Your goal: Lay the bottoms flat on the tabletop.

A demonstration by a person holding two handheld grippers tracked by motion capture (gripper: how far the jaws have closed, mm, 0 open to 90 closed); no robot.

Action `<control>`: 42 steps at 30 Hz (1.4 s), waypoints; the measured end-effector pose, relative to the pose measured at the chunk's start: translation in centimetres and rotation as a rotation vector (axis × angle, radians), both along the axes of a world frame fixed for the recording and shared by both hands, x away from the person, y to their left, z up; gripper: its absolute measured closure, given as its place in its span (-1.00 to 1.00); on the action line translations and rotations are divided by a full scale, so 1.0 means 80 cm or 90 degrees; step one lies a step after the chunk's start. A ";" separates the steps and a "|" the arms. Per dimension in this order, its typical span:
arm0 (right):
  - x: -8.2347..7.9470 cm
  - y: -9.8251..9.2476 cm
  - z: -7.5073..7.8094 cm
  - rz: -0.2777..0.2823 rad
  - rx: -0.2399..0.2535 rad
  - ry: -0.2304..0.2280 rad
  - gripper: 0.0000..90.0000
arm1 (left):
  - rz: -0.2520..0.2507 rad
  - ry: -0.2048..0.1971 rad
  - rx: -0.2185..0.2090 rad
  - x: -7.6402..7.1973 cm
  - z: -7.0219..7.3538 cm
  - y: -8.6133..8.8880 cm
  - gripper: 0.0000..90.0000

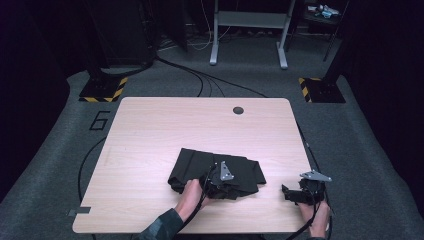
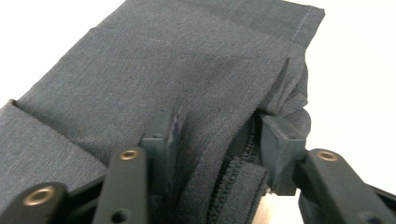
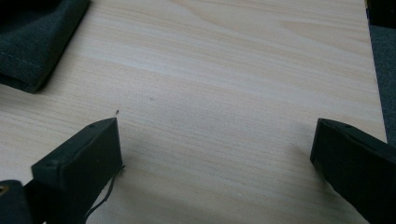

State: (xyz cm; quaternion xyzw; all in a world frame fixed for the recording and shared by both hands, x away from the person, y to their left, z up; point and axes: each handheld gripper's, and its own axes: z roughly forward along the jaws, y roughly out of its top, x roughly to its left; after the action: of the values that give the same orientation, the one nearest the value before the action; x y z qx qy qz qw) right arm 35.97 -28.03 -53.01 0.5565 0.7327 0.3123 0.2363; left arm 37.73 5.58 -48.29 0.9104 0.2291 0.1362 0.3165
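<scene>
A dark grey folded garment (image 1: 197, 165) lies on the near middle of the wooden table (image 1: 150, 130). My left gripper (image 1: 222, 186) rests on the garment's near right part. In the left gripper view its jaws (image 2: 222, 140) pinch a raised fold and stitched hem of the garment (image 2: 154, 70) between the pads. My right gripper (image 1: 289, 194) sits low near the table's front right corner, apart from the cloth. In the right gripper view it (image 3: 215, 140) stands open over bare wood (image 3: 233, 70), with a corner of the garment (image 3: 32, 42) at the upper left.
A round cable hole (image 1: 238, 110) sits near the table's far edge. The table's right edge (image 3: 373, 93) lies close to the right gripper. Cables run over the grey floor, with a desk frame (image 1: 248, 30) and striped stand bases (image 1: 102, 90) behind the table.
</scene>
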 end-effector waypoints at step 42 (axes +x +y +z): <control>0.000 0.000 0.000 0.001 -0.001 0.000 -0.97 | 0.034 -0.064 -0.115 0.010 0.065 0.047 0.65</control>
State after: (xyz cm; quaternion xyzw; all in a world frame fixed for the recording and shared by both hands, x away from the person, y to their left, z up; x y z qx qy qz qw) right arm 35.96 -28.05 -53.01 0.5556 0.7333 0.3123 0.2366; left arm 38.52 9.37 -43.11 0.8639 0.2482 0.1689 0.4045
